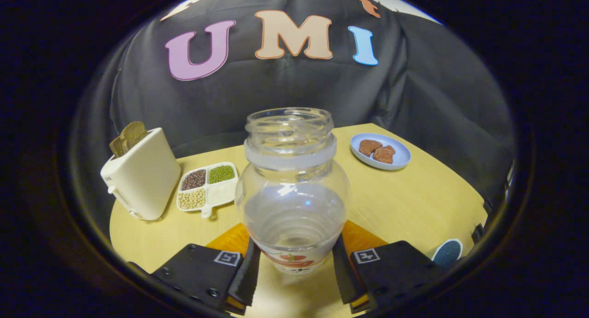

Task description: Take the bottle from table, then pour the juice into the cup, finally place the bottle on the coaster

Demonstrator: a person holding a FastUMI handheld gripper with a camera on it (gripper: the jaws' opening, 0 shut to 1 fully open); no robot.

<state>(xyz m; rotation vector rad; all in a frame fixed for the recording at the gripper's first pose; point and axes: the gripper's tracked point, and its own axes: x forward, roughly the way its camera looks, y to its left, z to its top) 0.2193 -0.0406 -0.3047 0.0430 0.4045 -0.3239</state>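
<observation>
Gripper (294, 272) fingers clamping open clear bottle (292, 189) upright above orange coaster (230, 239); toaster (142, 175) standing beyond.

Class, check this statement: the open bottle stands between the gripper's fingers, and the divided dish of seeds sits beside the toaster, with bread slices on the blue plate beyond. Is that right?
One detail is wrong. The gripper view shows reddish-brown pieces, like meat, on the blue plate; the bread sticks out of the toaster. The rest holds: the open bottle stands between the gripper's fingers, and the divided dish sits beside the toaster.

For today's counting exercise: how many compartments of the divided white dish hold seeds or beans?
3: in the divided dish beside the toaster, dark seeds far-left, green ones far-right, pale beans near-left; the fourth looks empty.
</observation>
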